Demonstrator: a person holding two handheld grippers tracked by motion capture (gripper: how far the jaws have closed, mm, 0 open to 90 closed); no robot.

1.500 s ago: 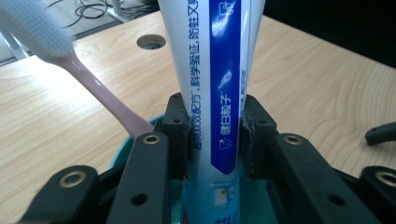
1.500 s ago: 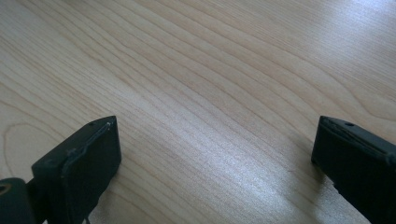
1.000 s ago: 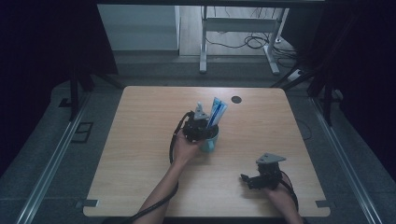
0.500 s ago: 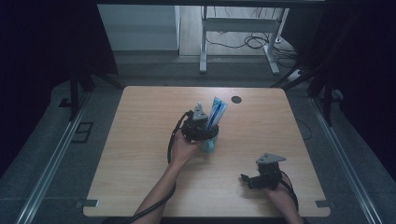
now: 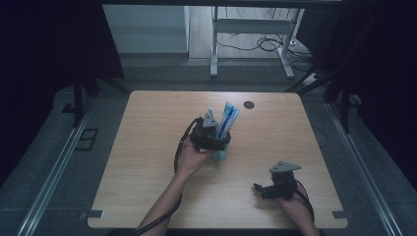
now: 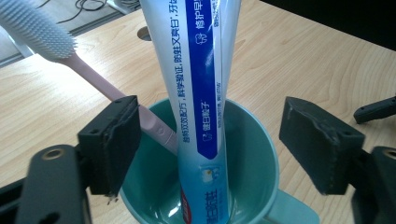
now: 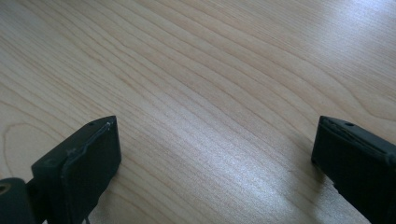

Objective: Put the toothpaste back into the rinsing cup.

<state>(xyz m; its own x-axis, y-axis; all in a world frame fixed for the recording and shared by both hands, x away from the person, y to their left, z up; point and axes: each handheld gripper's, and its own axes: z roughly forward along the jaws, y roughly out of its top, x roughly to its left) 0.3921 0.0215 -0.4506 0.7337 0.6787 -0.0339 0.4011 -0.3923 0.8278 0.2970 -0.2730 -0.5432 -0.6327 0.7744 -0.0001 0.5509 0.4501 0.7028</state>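
Toothpaste tube (image 6: pixel 205 93) and toothbrush (image 6: pixel 93 79) stand in teal cup (image 6: pixel 252 154) mid-tabletop (image 5: pixel 147 147), placing apparently done; left hand-held gripper (image 6: pixel 210 149) has just been opening, jaws astride the tube, pads clear; right hand-held gripper (image 7: pixel 215 154) open, empty; withdrawal remains.

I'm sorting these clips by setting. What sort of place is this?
Probably a lab recording booth: a bare wooden table ringed by dark curtains, floor cables, and a staged cup.

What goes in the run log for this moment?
left gripper: jaws just opening around toothpaste | cup: holds toothpaste, toothbrush | right gripper: open over table
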